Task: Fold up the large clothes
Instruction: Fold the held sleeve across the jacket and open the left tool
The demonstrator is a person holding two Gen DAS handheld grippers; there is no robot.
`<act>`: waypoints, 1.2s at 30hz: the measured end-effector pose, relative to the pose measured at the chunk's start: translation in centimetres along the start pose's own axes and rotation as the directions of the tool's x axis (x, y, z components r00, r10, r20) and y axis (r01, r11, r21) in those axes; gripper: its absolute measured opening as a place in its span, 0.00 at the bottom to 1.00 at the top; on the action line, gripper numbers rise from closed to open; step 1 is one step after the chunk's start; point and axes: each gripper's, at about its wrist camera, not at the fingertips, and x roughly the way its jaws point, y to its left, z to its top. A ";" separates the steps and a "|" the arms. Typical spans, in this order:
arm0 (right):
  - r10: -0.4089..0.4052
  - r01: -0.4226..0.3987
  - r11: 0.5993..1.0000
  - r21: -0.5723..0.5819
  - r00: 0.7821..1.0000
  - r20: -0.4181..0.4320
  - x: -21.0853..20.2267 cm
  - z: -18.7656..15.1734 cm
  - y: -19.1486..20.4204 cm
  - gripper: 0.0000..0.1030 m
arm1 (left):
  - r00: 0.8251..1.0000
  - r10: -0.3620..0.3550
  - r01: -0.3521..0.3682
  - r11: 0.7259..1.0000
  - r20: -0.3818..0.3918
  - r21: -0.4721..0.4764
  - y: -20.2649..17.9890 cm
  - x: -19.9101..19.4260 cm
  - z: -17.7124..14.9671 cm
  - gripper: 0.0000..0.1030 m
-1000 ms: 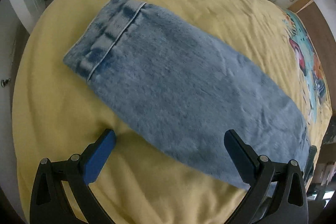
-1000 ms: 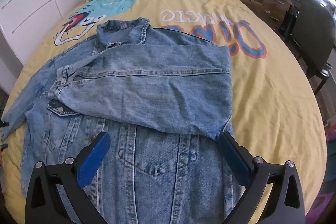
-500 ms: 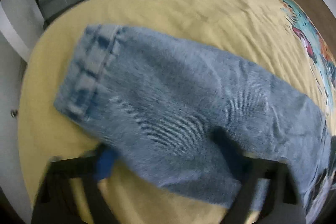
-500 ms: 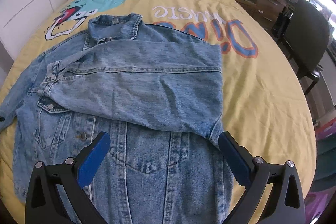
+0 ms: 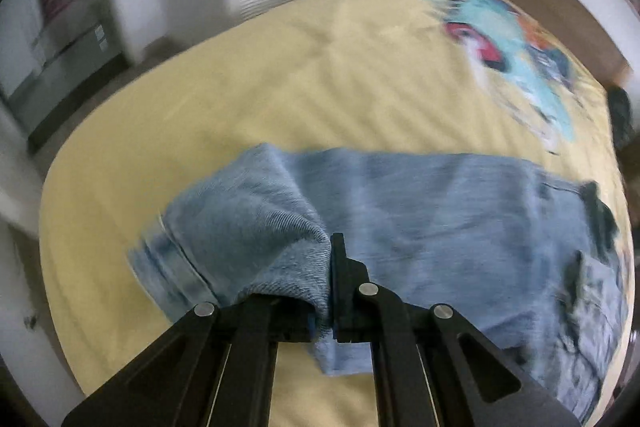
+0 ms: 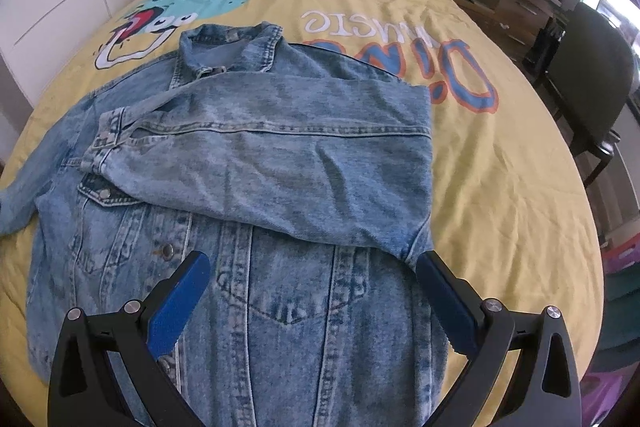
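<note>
A blue denim jacket is spread out on a bed with a yellow cover. The jacket lies front side up, with its collar at the far end from the right gripper. One sleeve has been folded across the chest, and its cuff is seen far ahead and to the left of the right gripper. The right gripper is held over the bottom part of the jacket. Its two blue pads are spread wide apart and nothing is held between them. A chest pocket seam is seen just ahead, between the two fingers.

The other sleeve is stretched out across the yellow cover in the left wrist view. The left gripper is pressed together on a bunch of that sleeve's cloth, close to its cuff. Its jaws have just been closing, with the cloth caught between them. The pinched cloth is pulled up into a small hump just in front of the fingers, and the cuff hangs off to the left of them. The rest of the sleeve runs away to the right. This view is blurry, so small things cannot be made out in it
</note>
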 end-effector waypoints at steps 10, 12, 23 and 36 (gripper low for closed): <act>0.015 -0.015 1.000 0.017 1.000 0.011 -0.6 -0.3 -0.8 1.00 | 0.967 -0.246 0.256 0.913 -0.072 0.317 -19.6 -1.5 -1.8 0.02; 0.013 -0.013 1.000 0.023 1.000 0.011 -0.6 -0.2 -1.4 1.00 | 0.954 -0.285 0.299 0.883 -0.093 0.361 -23.3 -1.2 -2.3 0.02; -0.033 0.030 0.997 0.074 0.999 0.040 -0.9 2.4 -5.6 0.99 | 0.901 -0.395 0.424 0.720 -0.178 0.549 -41.6 -1.4 -6.5 0.02; -0.010 0.011 0.991 0.133 1.000 -0.014 0.9 -0.2 -8.2 0.99 | 0.905 -0.243 0.411 0.706 -0.348 0.577 -45.2 7.9 -16.5 0.03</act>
